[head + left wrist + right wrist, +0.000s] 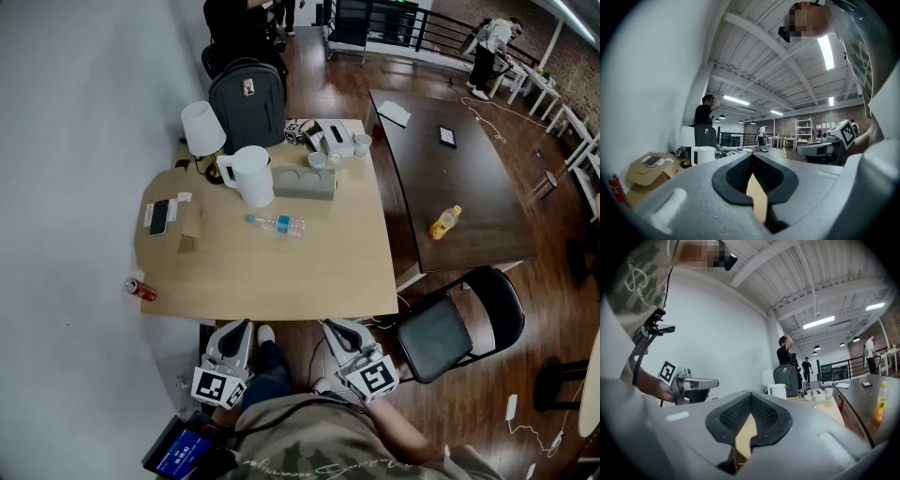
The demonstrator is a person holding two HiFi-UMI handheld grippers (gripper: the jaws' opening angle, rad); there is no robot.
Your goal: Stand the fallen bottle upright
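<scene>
A clear plastic bottle [278, 224] with a blue label lies on its side near the middle of the light wood table [281, 281]. Both grippers hang below the table's near edge, close to my body and well short of the bottle. My left gripper [230, 349] is shut with nothing in it; in the left gripper view its jaws [752, 161] meet. My right gripper [349, 342] is also shut and empty, and its jaws [750, 404] are together in the right gripper view. I cannot make out the bottle in either gripper view.
A white kettle [251, 175], a lamp [202, 128], a grey backpack [247, 99] and a grey tray of cups [305, 182] crowd the far side. A red can [142, 289] lies at the left corner. An orange drink bottle [444, 223] lies on the dark table [469, 178]; a black chair [448, 328] stands to the right.
</scene>
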